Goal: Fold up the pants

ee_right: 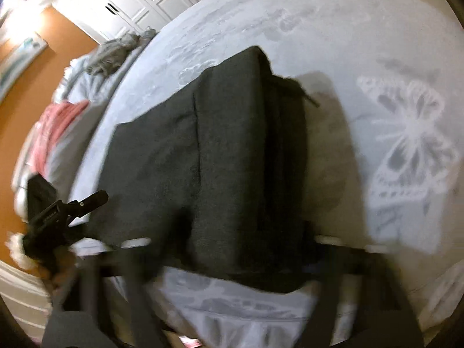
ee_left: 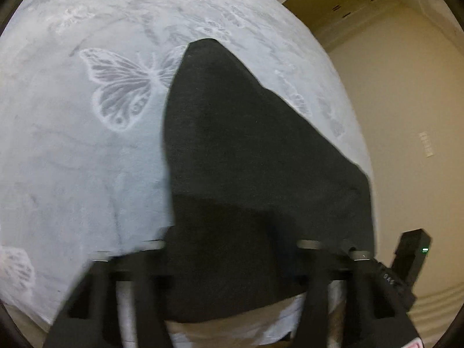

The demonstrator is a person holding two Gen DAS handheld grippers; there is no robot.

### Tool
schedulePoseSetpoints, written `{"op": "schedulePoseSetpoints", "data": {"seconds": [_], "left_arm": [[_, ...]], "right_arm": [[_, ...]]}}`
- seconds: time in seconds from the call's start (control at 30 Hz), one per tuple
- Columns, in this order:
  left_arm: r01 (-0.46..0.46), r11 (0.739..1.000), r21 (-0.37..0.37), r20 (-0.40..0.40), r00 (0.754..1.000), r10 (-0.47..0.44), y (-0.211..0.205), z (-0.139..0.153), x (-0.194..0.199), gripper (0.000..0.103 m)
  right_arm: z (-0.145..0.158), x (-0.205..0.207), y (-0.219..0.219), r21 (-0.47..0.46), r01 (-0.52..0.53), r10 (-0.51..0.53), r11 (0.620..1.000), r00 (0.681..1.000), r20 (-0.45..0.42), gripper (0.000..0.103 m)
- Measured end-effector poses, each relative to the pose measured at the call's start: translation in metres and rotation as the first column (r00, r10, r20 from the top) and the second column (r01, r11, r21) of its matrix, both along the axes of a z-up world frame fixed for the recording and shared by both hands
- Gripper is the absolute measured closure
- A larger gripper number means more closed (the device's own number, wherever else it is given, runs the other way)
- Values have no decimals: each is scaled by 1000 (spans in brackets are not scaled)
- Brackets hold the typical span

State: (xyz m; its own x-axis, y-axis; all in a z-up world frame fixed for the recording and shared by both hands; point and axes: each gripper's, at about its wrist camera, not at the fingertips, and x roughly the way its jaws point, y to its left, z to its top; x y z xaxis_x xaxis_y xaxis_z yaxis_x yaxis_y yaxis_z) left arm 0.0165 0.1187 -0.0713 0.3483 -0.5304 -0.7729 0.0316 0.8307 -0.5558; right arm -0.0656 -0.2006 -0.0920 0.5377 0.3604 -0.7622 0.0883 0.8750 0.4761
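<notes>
Both grippers are matte black, the left gripper [ee_left: 232,261] with silver pins, the right gripper [ee_right: 232,264] blurred

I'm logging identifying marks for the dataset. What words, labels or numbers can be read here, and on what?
"DAS", uncertain: pale letters on the black housing near the green light.
White lettering on the black device at the left edge: too blurred to read.
Red-and-white sticker at the bottom edge: cut off, unreadable.
Pants: no text visible.
</notes>
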Motion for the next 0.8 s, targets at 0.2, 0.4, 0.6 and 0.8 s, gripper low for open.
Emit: {"op": "schedulePoseSetpoints", "data": {"seconds": [0.2, 0.4, 0.6, 0.8], "left_arm": [[62, 998, 4, 185, 981, -62, -3, 69, -47, 83], [155, 987, 51, 365, 917, -163, 3, 151, -131, 83], [158, 986, 57, 571, 805, -161, 22, 240, -181, 83], [123, 992, 26, 803, 589, -93, 30, 339, -205, 85]], "right_arm": [[40, -43, -10, 120, -4, -8, 993, 995, 100, 73], [101, -102, 5, 82, -96, 75, 992, 972, 223, 73], [183, -142, 7, 54, -122, 87, 991, 899, 429, 73], [279, -155, 8, -24, -112, 96, 993, 702, 705, 73]]}}
